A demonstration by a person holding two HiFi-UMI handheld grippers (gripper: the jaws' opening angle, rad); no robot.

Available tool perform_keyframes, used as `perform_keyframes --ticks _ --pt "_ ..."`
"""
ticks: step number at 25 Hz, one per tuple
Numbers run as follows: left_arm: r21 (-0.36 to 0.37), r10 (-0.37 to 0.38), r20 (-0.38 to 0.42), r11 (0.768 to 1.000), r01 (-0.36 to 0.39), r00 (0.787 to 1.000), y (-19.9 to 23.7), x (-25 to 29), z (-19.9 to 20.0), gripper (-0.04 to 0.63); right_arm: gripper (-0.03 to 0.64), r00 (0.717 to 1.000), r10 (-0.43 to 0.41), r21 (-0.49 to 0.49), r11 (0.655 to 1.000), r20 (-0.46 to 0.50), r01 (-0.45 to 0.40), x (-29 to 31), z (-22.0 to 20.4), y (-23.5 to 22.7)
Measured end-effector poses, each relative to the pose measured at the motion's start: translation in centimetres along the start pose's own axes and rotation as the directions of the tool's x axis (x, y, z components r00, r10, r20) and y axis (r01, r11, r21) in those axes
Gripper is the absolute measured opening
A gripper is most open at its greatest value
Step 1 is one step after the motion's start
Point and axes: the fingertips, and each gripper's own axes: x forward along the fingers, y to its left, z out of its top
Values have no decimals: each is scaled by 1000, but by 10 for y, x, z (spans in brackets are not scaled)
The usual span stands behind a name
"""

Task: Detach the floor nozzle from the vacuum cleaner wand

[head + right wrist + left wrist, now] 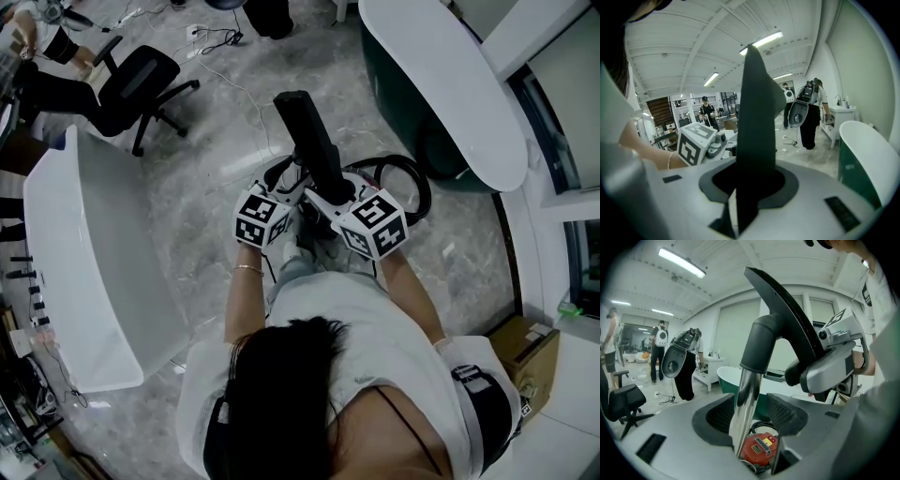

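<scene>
The black floor nozzle (305,122) points away from me at the end of the wand. In the left gripper view the chrome wand tube (745,404) rises into a black collar (761,343), with the nozzle (787,301) above it. My left gripper (752,414) is open. The tube stands between its pads, close to the left one, with a gap on the right. My right gripper (749,183) is shut on the nozzle's black neck (754,126), also seen beside the collar (825,366). The red vacuum body (759,448) lies below. Both marker cubes show in the head view, left gripper (262,217) and right gripper (375,223).
A white bathtub (84,272) stands at my left and a green-and-white tub (450,84) at the upper right. A black office chair (141,84) is behind the left tub. The black hose (417,183) loops on the marble floor. A cardboard box (530,347) sits at right. People stand in the background (660,348).
</scene>
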Motion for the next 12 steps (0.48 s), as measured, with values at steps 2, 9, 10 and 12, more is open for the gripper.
perform_keyframes --ticks 2,9,10,12 --pt "-20 -17 28 1000 18 999 -1 5 4 199 109 1000 16 0 1000 -1 -16 -1 -1 1" --pt "-66 -8 61 998 12 998 7 19 6 198 106 999 42 6 999 -4 -42 -1 1 1" --pt "-75 -3 49 997 7 999 8 21 4 198 106 999 45 6 999 -2 -45 -1 1 1" --pt "-83 -1 22 997 2 1000 10 26 -2 193 104 999 51 4 999 2 -51 0 0 1"
